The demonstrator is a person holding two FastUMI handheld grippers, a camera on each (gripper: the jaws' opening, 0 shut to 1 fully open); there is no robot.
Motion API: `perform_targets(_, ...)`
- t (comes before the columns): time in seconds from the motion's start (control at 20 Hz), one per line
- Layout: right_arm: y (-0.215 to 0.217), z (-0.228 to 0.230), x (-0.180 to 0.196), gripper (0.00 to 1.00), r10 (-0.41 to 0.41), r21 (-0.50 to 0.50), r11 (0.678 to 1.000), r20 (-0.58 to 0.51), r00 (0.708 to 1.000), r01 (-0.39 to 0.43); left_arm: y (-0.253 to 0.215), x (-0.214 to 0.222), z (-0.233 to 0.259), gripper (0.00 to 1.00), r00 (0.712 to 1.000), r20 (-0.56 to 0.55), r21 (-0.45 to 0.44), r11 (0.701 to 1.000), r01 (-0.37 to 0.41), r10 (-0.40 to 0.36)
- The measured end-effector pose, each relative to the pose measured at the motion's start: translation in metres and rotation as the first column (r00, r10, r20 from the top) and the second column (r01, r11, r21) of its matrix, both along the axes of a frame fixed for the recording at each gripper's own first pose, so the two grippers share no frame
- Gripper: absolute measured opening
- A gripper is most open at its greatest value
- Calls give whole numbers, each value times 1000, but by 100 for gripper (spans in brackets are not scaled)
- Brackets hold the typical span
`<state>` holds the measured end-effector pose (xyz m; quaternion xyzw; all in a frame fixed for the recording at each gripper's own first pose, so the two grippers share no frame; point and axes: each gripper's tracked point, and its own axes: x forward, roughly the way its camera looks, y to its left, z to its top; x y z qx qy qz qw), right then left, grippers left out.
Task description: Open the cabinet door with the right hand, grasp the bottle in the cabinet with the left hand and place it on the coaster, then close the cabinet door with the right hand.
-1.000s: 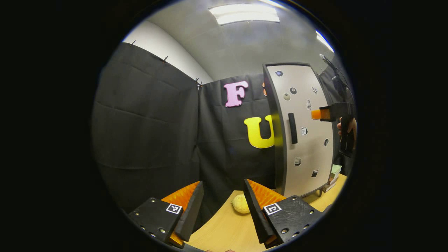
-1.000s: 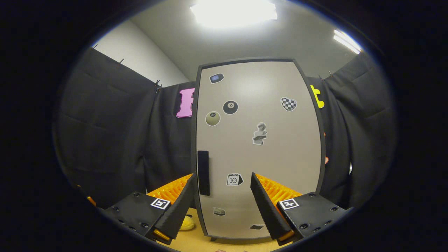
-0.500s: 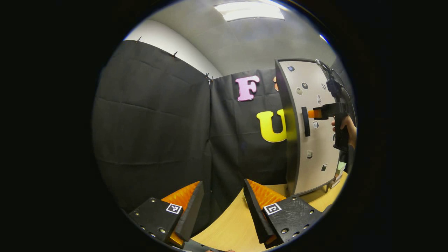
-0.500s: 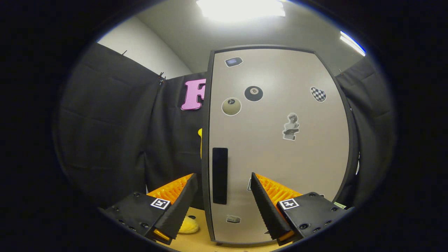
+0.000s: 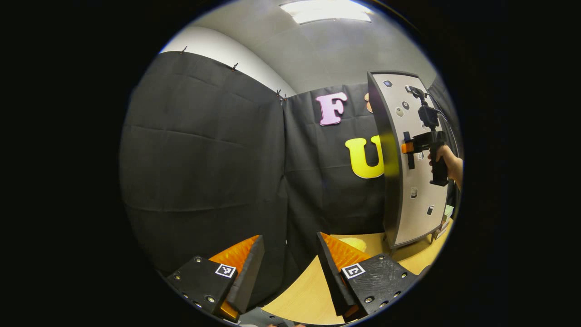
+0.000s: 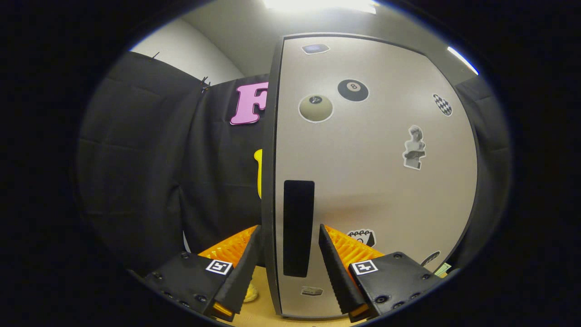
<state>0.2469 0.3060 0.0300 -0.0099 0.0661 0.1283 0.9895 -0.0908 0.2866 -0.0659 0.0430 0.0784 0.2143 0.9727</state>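
R gripper point(image 6: 288, 263) wide, fingers straddling door handle point(image 6: 298, 227), not yet pinching. We close on it, pull along hinge arc. L gripper point(image 5: 286, 268) wide, idle over table point(image 5: 299, 295). Bottle probably behind shut cabinet door point(image 6: 372, 181).

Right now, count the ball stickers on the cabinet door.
2: a black ball sticker near the top of the cabinet door, and a beige ball sticker just below and left of it. The fingers cover part of the lower door, so more may be hidden.
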Motion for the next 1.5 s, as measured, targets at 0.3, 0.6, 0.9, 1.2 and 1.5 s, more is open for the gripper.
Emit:
perform_targets(0.3, -2, -18, 13, 57, -55, -24, 998, -84, 995, 53, 4, -1, 0, 67, 1000, 5, 6, 1000, -5, 5)
perform_targets(0.6, -3, -19, 10, 17, -41, -18, 999, -122, 992, 39, 2, -2, 2, 66, 1000, 21, 3, 1000, 5, -5)
perform_targets(0.9, -5, -17, 0, 20, 29, -17, 999, -130, 991, -32, -1, 1, 2, 64, 998, 39, -6, 999, 41, -41)
perform_targets(1.2, -12, -16, -9, 20, 91, -13, 996, -136, 987, -94, -9, 0, 7, 65, 990, 58, -10, 991, 132, -131)
perform_targets(1.5, -16, -16, -11, 20, 116, -9, 993, -140, 983, -119, -17, -1, 10, 65, 974, 74, -12, 977, 213, -212)
